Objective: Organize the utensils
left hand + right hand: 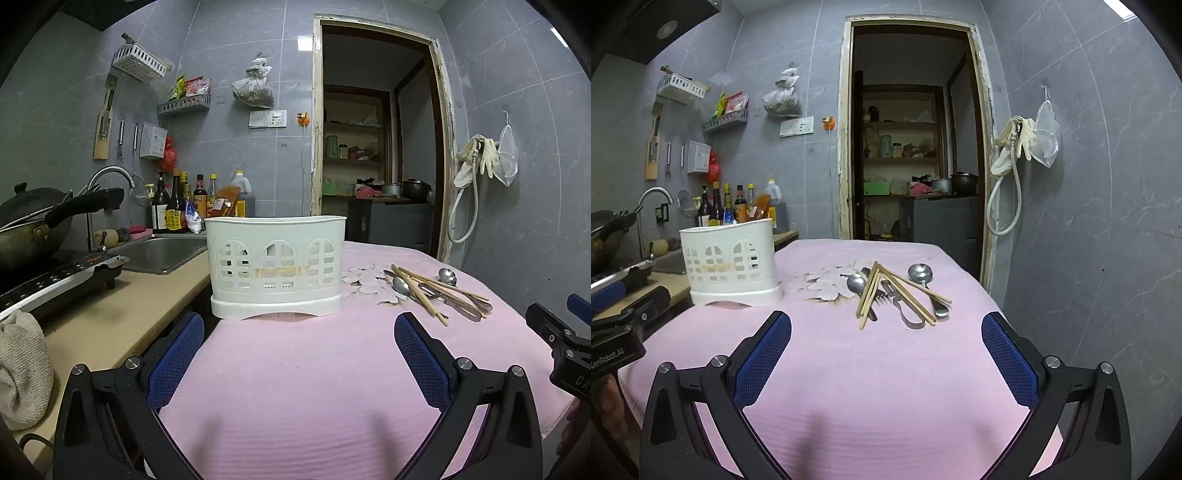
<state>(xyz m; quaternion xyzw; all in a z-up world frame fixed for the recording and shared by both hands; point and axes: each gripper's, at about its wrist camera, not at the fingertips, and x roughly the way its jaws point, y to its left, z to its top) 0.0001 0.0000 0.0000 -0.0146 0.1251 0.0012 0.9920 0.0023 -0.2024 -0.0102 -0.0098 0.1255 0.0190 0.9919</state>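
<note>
So both grippers were just hanging over the near end of the pink cloth (886, 369), nothing in either one. The left gripper (299, 339) had its jaws spread wide with only bare cloth between the blue pads (177, 354), and the right gripper (886, 332) was the same, wide apart and gripping nothing. The white caddy (275, 266) stood upright at the far left of the cloth, right by the edge next to the counter (110, 314), straight ahead of the left gripper. The utensils were in a loose heap to the right of it, well apart from the caddy: chopsticks (871, 291) crossed over a fork (886, 291), one spoon (856, 284) on the left of the heap, another spoon (920, 275) on the far right, plus some metal tongs-looking thing (908, 314) nearest the camera, hard to say exactly. That heap sat ahead of the right gripper, between its fingers in view but not touching them. A sink (162, 254) and sauce bottles (177, 206) were off to the far left.
</note>
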